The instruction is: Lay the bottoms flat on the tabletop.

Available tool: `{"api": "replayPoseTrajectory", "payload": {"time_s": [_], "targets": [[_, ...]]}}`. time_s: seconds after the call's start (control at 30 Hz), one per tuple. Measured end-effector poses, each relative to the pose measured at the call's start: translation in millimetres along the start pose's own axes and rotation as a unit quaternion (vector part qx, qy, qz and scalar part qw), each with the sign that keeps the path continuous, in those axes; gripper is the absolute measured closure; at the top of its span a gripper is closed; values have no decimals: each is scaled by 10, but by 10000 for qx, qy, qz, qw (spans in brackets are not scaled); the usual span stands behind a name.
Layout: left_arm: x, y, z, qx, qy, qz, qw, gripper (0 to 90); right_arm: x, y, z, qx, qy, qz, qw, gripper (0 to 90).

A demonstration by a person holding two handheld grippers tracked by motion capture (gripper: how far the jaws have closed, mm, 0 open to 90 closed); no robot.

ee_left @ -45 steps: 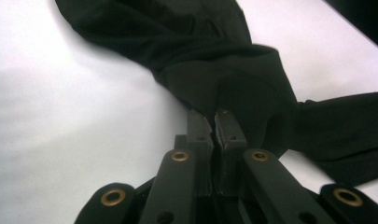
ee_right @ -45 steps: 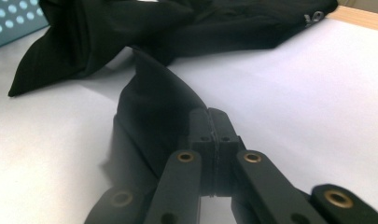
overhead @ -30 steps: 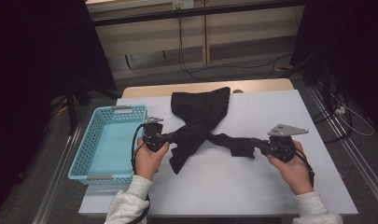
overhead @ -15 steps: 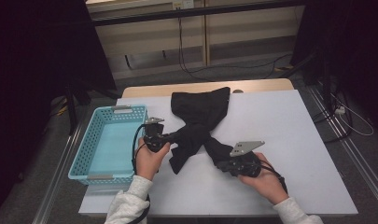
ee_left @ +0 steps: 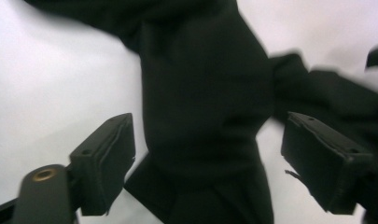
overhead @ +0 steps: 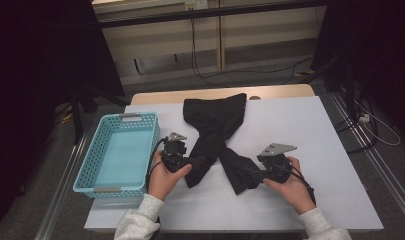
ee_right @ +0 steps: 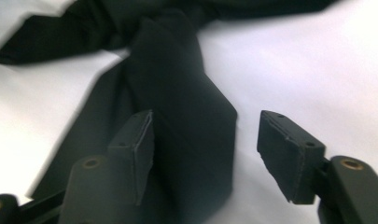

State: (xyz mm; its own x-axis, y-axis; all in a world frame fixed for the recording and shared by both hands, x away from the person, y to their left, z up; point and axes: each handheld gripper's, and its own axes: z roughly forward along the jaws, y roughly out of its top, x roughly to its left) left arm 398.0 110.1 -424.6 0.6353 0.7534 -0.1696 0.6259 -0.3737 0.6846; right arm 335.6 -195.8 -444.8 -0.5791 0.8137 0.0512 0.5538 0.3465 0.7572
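One black cloth garment (overhead: 213,135) is lying on the white desk (overhead: 315,140) beside one light-blue plastic basket (overhead: 121,152); the left gripper (ee_left: 205,163) and right gripper (ee_right: 205,149) have just been opening, cloth lying loose between both.

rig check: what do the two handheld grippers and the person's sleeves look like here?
Both are black. The left gripper and right gripper each carry a grey three-cornered plate on top and trail a black cable. The jaws are flat black rectangular blocks with small screw holes, on arms with brass-coloured pivots. Sleeves are light grey, speckled knit.
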Motion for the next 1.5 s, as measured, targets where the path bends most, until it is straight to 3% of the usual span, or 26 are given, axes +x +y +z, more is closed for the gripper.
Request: {"api": "replayPoseTrajectory", "payload": {"time_s": [0.13, 0.27, 0.33, 0.4, 0.53, 0.6, 0.67, 0.77, 0.83, 0.9, 1.07, 1.17, 1.2, 1.23, 1.33, 1.43, 1.5], "targets": [[-62, -97, 112, 341, 68, 260, 9991, 136, 17, -19, 33, 66, 0, -54, 10000, 392], [-34, -178, 196, 388, 405, 419, 9975, 124, 28, -53, 96, 250, -6, -71, 9997, 411], [-30, -169, 177, 390, 543, 523, 9964, 241, 18, -75, 116, 254, -23, -32, 9997, 422], [-17, -172, 157, 349, 489, 443, 9972, 352, 16, -76, 114, 245, -24, -33, 9997, 433], [-13, -137, 133, 381, 325, 135, 9987, 676, 45, -75, 119, 229, -23, -71, 9997, 454], [-6, -114, 124, 446, 162, -93, 9988, 770, 57, -74, 128, 215, -39, -79, 9997, 481], [23, -81, 85, 360, 37, -301, 9989, 798, 80, -72, 128, 183, 75, -133, 9997, 631], [68, 17, -92, 31, -209, -539, 9983, 813, 126, -65, 132, 186, 196, -163, 9995, 724], [81, 104, -227, -296, -484, -719, 9958, 815, 156, -58, 149, 158, 275, -99, 9994, 789], [67, 190, -340, -574, -752, -813, 9922, 816, 203, -51, 172, 155, 530, -37, 9985, 838], [-22, 300, -393, -829, -1134, -859, 9863, 826, 452, 6, 275, 146, 1098, -137, 9937, 874], [-85, 313, -348, -792, -1365, -862, 9837, 829, 639, 46, 336, 146, 1526, -189, 9880, 831], [-102, 309, -332, -743, -1388, -821, 9841, 829, 693, 63, 345, 139, 1488, -280, 9884, 727], [-120, 304, -312, -741, -1419, -850, 9834, 829, 718, 79, 347, 146, 1411, -356, 9892, 621], [-134, 262, -240, -590, -1473, -840, 9838, 832, 624, 97, 299, 135, 1054, -334, 9938, 448], [-150, 235, -159, -482, -1505, -818, 9840, 832, 437, 86, 200, -73, 749, -30, 9972, 390], [-167, 221, -113, -433, -1519, -748, 9846, 829, 378, 103, 150, -248, 609, 41, 9978, 387]]}}
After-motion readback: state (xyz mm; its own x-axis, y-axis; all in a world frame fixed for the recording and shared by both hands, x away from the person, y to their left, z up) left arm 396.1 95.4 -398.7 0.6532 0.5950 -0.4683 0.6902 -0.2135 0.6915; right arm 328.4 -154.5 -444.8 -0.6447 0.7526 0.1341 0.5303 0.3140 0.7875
